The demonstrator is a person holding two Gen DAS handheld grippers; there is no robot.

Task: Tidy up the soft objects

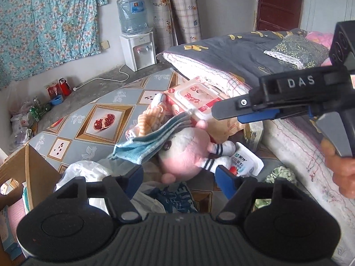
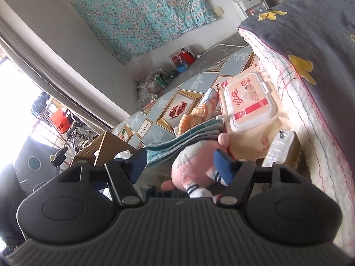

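Two grippers stood parted over the heap, neither pressing anything. At left lay the cardboard box (image 1: 33, 166); the left gripper (image 1: 179, 175) hovered near the pink plush toy (image 1: 186, 153), mid-pile under the blue towel (image 1: 146, 146). Farther right, the right gripper (image 2: 179, 164) straddled that toy; closing might snag the towel and topple the wipes pack (image 2: 250, 102).

"DAS" on right tool (image 1: 224, 110)

Both wrist views close over plush toy (image 1: 184, 153)
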